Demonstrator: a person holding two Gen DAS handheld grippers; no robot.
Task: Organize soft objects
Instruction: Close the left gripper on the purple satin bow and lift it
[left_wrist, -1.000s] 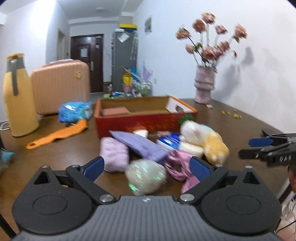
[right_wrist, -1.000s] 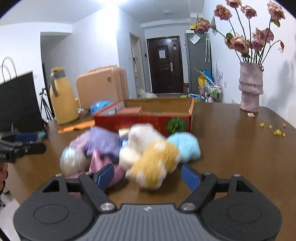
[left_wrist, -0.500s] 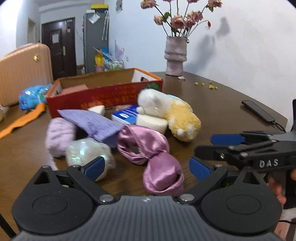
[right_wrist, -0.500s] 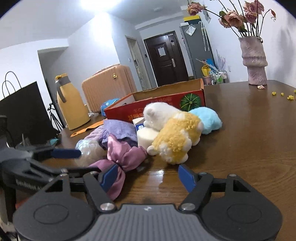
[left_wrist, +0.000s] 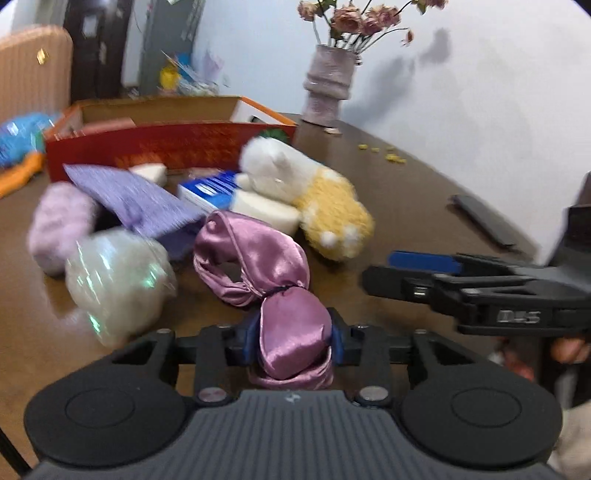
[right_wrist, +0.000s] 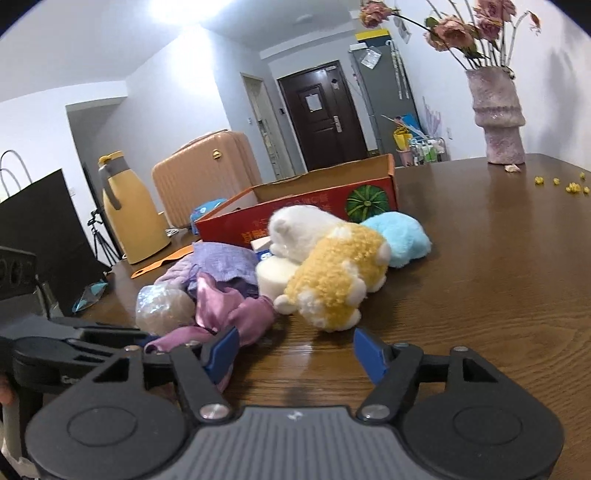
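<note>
The left gripper (left_wrist: 291, 341) fingers pinch the pink satin cloth (left_wrist: 288, 328) at lower centre, low over the counter (left_wrist: 406, 221). The right gripper (right_wrist: 295, 352) fingers stand wide, empty, the yellow plush (right_wrist: 340, 284) just beyond them.

Shiny pink-mauve satin scarf (left_wrist: 258, 266); lilac woven cloth (left_wrist: 136, 199); yellow-and-white plush (right_wrist: 340, 284); pale blue plush (right_wrist: 400, 236); red cardboard box (right_wrist: 295, 218) printed with a green striped melon; dark brown wood-grain tabletop (right_wrist: 498, 280).

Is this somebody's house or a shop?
Most likely somebody's home: there is a wooden dining table, a vase of flowers, a suitcase by the wall and a front door down the hall.
</note>
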